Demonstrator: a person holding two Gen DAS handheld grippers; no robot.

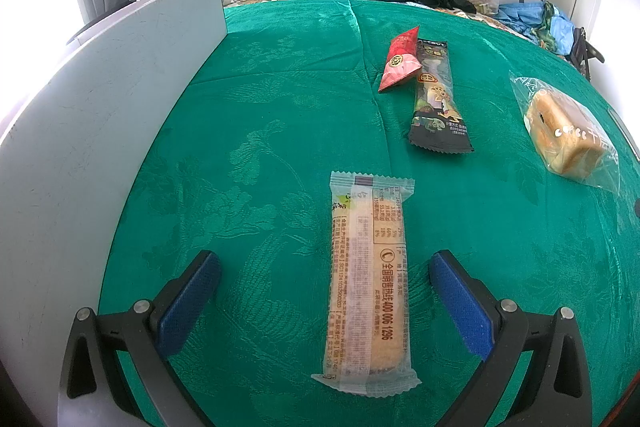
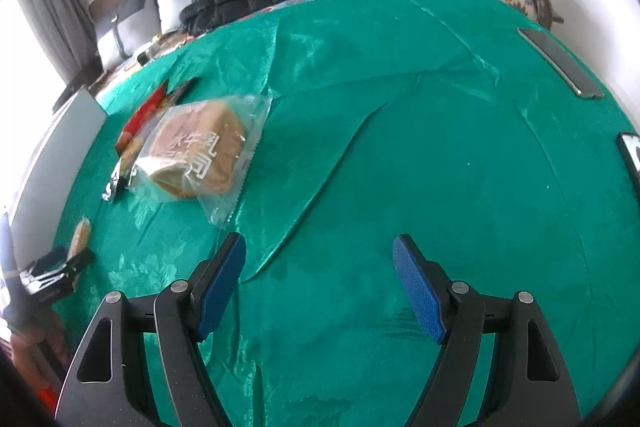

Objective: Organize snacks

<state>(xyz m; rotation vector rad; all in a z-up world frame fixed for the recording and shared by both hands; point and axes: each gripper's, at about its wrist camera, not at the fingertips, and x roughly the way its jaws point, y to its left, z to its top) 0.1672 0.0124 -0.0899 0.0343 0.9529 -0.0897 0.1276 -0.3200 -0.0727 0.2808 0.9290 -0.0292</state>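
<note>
Your left gripper [image 1: 325, 301]: jaws wide apart, straddling the long biscuit pack [image 1: 366, 281], untouched. Your right gripper [image 2: 319, 285]: jaws wide apart over green cloth [image 2: 440, 147], bread bag [image 2: 198, 157] nearby.

Green cloth [image 1: 280, 75] — four wrapped snacks [image 1: 366, 283].

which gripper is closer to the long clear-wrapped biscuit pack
Left. The left gripper has open jaws on either side of the long biscuit pack, not pressing it. The right gripper is open over bare green cloth, well off to the pack's side.
</note>
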